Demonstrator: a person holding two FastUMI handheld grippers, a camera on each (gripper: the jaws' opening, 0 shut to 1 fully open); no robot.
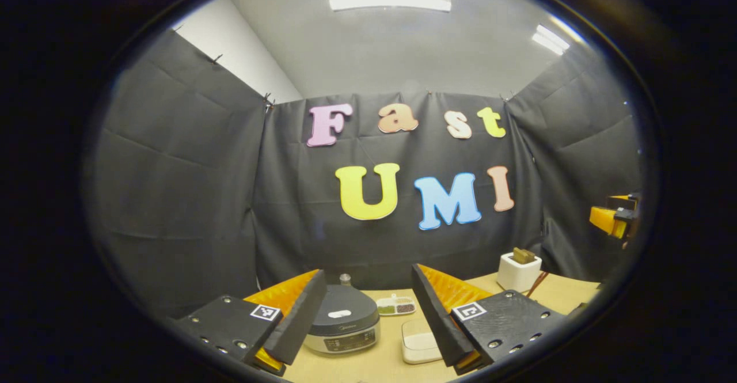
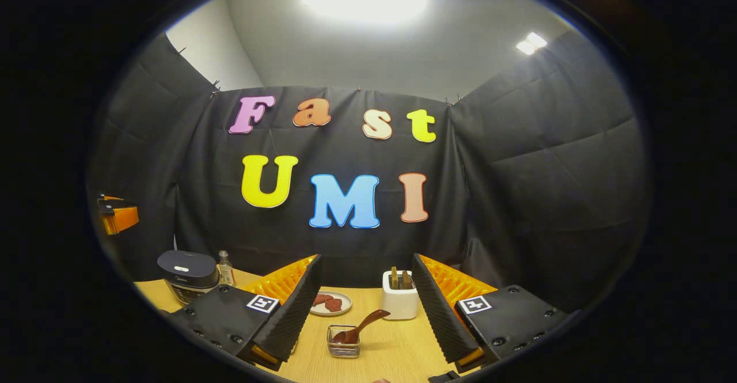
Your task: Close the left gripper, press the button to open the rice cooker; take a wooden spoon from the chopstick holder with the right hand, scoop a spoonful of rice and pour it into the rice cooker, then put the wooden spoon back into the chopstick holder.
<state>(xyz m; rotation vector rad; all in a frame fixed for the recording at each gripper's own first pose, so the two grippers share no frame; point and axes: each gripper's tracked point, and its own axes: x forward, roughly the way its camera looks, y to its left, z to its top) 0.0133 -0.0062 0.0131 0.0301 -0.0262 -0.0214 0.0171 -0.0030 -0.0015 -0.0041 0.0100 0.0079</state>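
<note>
Wooden table (image 1: pixel 391 366), rice cooker (image 1: pixel 342 325) between parted left tongs (image 1: pixel 368 319).

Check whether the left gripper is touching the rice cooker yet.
Apart. In the left gripper view the left gripper hangs open, fingers wide either side of the closed rice cooker, which sits farther back.

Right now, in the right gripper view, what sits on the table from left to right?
Rice cooker → small bottle → plate with something red on it → small wire basket with a wooden spoon resting in it → white chopstick holder.
</note>
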